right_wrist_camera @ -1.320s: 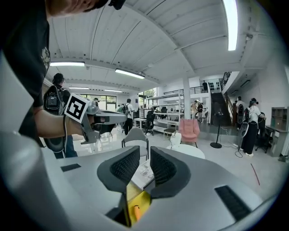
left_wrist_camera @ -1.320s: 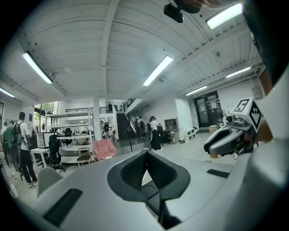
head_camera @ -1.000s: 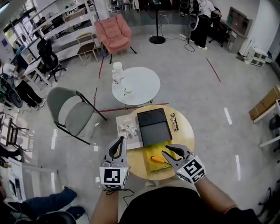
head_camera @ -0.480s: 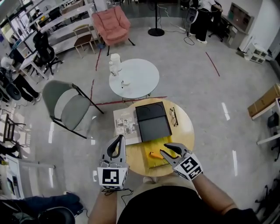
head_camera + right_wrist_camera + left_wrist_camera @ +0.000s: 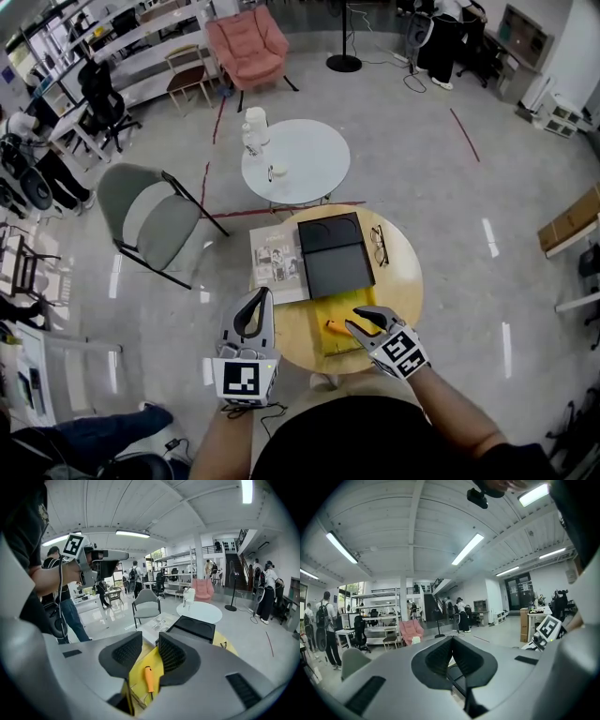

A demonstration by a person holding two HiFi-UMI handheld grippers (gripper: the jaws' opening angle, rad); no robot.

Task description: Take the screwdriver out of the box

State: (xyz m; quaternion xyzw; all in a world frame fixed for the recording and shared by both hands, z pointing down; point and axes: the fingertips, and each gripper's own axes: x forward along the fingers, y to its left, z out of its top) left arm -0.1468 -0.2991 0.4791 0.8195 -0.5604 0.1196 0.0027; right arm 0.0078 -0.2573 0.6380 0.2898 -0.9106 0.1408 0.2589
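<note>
Screwdriver (image 5: 334,327) is seen lying in the yellow box (image 5: 328,352); right gripper (image 5: 356,324) is held just above it, 2 jaws apart, nothing gripped; left gripper (image 5: 264,296) is closed, empty.

Right claw (image 5: 354,319): jaws apart, low over the yellow box (image 5: 324,345).
Screwdriver (image 5: 334,326): orange handle lying in the box, just left of the right claw's tips.
Left claw (image 5: 263,294): tips together, at the round wooden table's (image 5: 405,281) left edge, well apart from the right claw.
Black case (image 5: 335,255): just beyond the right claw, at the box's far edge.
Glasses (image 5: 379,246): beyond the right claw, right of the case.
Magazine (image 5: 277,264): just ahead of the left claw.
</note>
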